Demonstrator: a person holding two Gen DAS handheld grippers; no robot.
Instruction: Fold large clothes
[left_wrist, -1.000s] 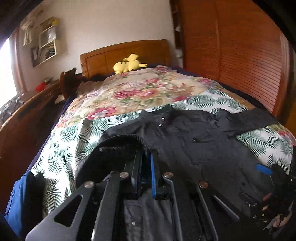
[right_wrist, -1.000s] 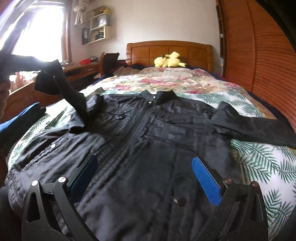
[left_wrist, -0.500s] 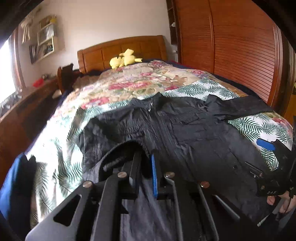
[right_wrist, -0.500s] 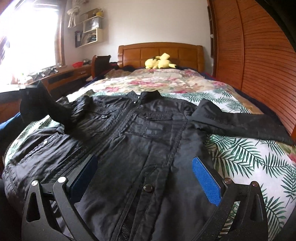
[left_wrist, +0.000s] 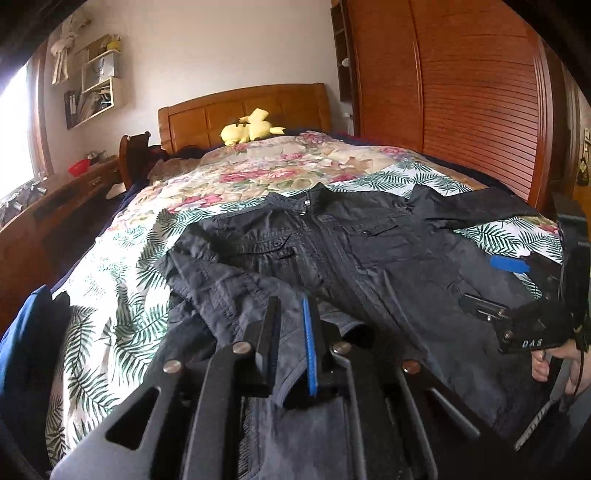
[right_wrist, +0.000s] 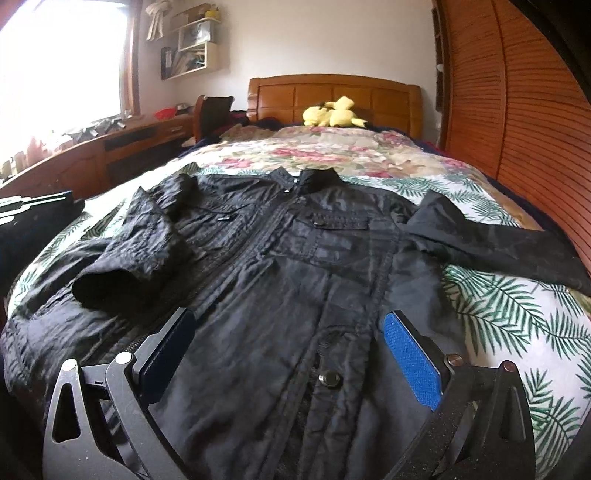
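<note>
A jacket (right_wrist: 295, 266) lies flat on a bed (right_wrist: 517, 325), front up, collar toward the headboard (right_wrist: 332, 92). One sleeve (right_wrist: 140, 251) is folded across the jacket's left side; the other sleeve (right_wrist: 498, 243) stretches out to the right over the bedspread. A stuffed toy (right_wrist: 334, 112) sits at the head of the bed. A desk (right_wrist: 92, 155) runs along the left of the bed, a wardrobe (right_wrist: 535, 110) stands on its right, and shelves (right_wrist: 192, 48) hang on the wall behind the desk.

Daylight pouring from the window (right_wrist: 62, 62) left of the bed (right_wrist: 369, 162), glass blown out to white, jacket (right_wrist: 295, 258) on the bed dim and low in contrast, soft overall, fisheye bending, black corners
</note>
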